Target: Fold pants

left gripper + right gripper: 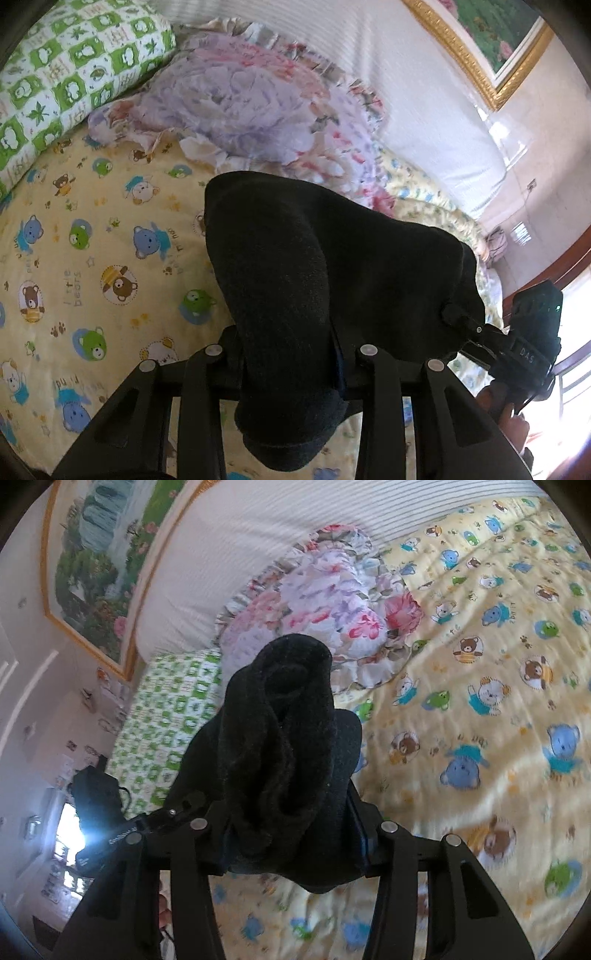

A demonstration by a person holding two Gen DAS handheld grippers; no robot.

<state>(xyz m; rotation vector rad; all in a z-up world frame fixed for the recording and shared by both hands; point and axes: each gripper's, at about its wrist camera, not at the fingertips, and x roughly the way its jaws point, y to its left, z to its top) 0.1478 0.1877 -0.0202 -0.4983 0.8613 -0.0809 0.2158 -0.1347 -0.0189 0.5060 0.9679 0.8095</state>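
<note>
The black pants (332, 273) hang bunched in the air above the bed, held by both grippers. My left gripper (291, 354) is shut on one edge of the cloth, which drapes over and hides its fingertips. My right gripper (291, 834) is shut on another bunched part of the pants (288, 731); its fingertips are hidden too. The right gripper also shows in the left wrist view (461, 317), pinching the cloth at the right. The left gripper's body shows in the right wrist view (99, 805) at the lower left.
A yellow bear-print bedsheet (92, 258) lies below, also in the right wrist view (480, 701). A floral pillow (251, 99) and a green checked pillow (66, 74) lie near the white headboard (240, 554). A framed picture (96, 554) hangs on the wall.
</note>
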